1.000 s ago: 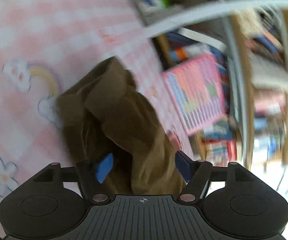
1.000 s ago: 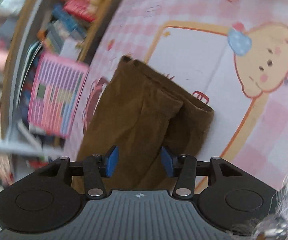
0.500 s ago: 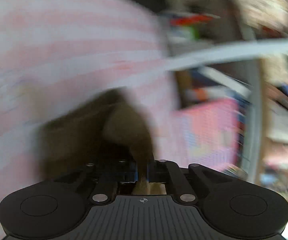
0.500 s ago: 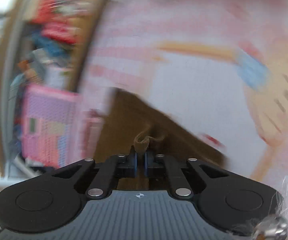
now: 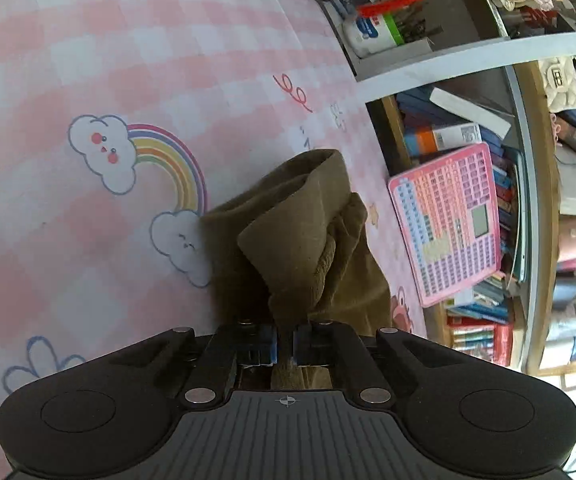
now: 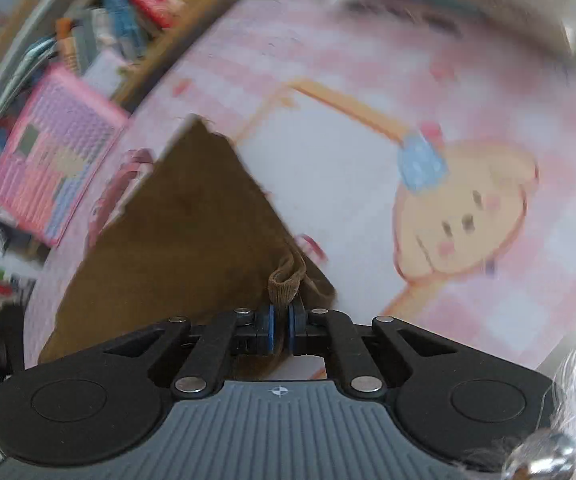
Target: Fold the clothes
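The brown garment [image 5: 300,240] lies near the pink cloth's [image 5: 87,60] shelf-side edge. The left gripper [image 5: 283,346] and right gripper [image 6: 280,330] each pinch only a small fold of it — either could slip, or the bunched layers could fold crooked.

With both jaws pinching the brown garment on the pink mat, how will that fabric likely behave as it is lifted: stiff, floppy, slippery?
Probably floppy: the brown garment already slumps in soft rolls ahead of the left gripper. It likely grips well rather than slipping, since a small bunched fold stands pinched at the right gripper. Seemingly light, as thin pinches appear to hold it.
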